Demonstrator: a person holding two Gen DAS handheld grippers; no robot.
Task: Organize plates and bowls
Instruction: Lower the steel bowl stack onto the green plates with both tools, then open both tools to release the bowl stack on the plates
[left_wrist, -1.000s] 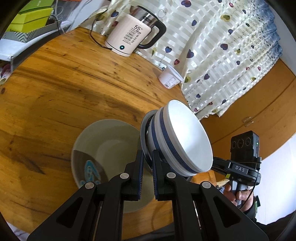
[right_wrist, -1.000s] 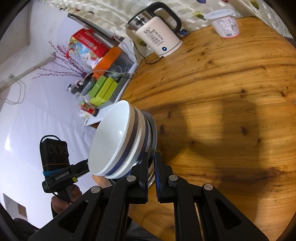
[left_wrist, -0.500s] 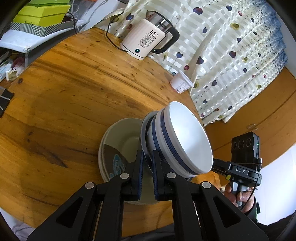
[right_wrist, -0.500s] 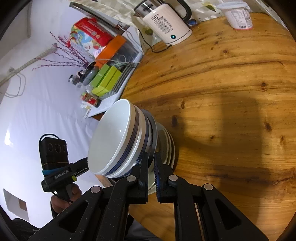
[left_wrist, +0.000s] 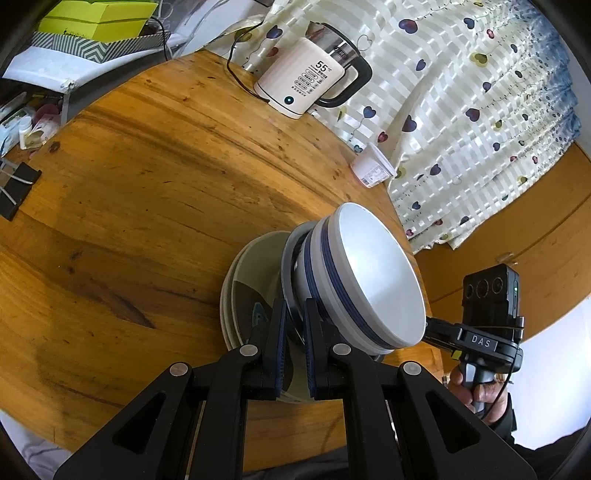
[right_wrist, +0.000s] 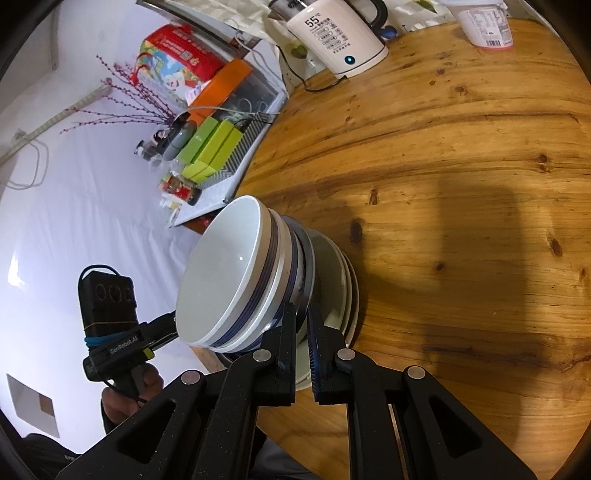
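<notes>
Hidden and cut off from where I sit

My left gripper and the bowl stack cover most of the plates; I cannot read the pattern on them, or tell whether the stack touches them. The small print on the kettle and the yogurt cup, whose top is cut by the frame, is too fine. My right gripper hides the stack's lowest rim.
</notes>
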